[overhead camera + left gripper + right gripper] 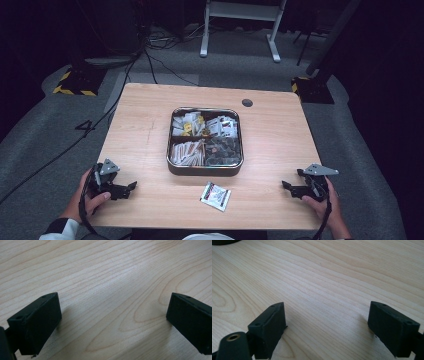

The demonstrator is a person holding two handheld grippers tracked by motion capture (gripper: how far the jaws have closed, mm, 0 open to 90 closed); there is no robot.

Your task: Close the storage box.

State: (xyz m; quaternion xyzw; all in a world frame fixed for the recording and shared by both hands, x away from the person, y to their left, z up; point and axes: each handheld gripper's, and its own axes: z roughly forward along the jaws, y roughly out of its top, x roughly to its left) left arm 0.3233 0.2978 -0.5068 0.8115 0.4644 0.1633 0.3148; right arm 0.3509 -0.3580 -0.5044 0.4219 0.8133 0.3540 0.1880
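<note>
I am holding the left gripper (131, 186) near the desk's (145, 130) left front edge, its fingers (37, 325) standing wide over bare wood. The right gripper (285, 184) is sitting near the right front edge, fingers (268, 326) also wide and gripping nothing. A packet (215, 196) is lying flat between them, just in front of the tray (205, 171), close to the front edge. Open desk is lying on both sides of the packet.
</note>
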